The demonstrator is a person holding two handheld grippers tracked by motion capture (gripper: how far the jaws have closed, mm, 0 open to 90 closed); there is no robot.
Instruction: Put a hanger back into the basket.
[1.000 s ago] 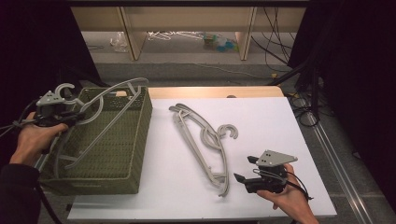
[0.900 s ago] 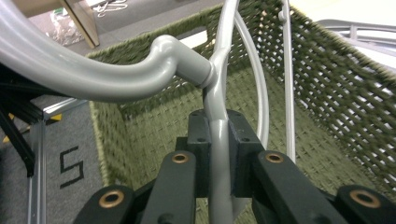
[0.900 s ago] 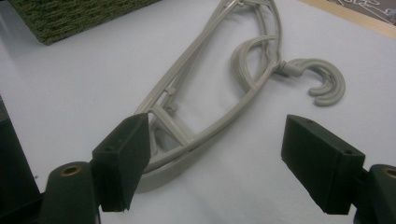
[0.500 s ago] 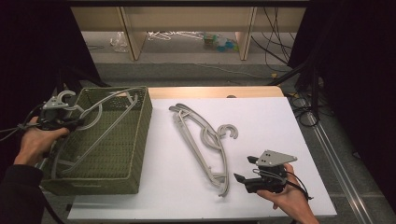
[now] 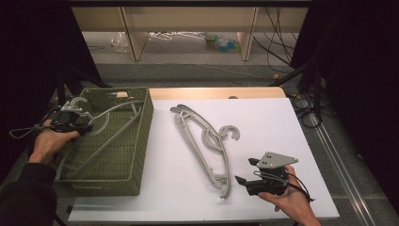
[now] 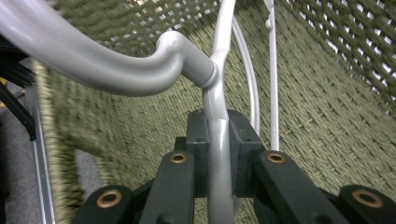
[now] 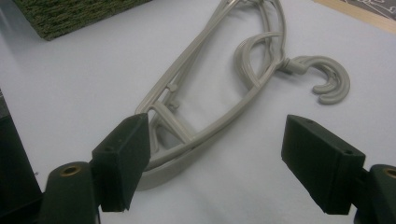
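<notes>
Left gripper lowers a hanger into the basket.
Jaws pinch its neck; its long axis runs down the basket's length, while the spread right gripper waits beside the stacked hangers.

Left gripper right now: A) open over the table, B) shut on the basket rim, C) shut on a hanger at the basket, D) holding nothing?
C: the left gripper has its jaws clamped on the grey hanger, with the green basket behind it.

Glossy smooth grey plastic hanger is contrasting with the rough woven green basket; matt black jaw pads are gripping.
</notes>
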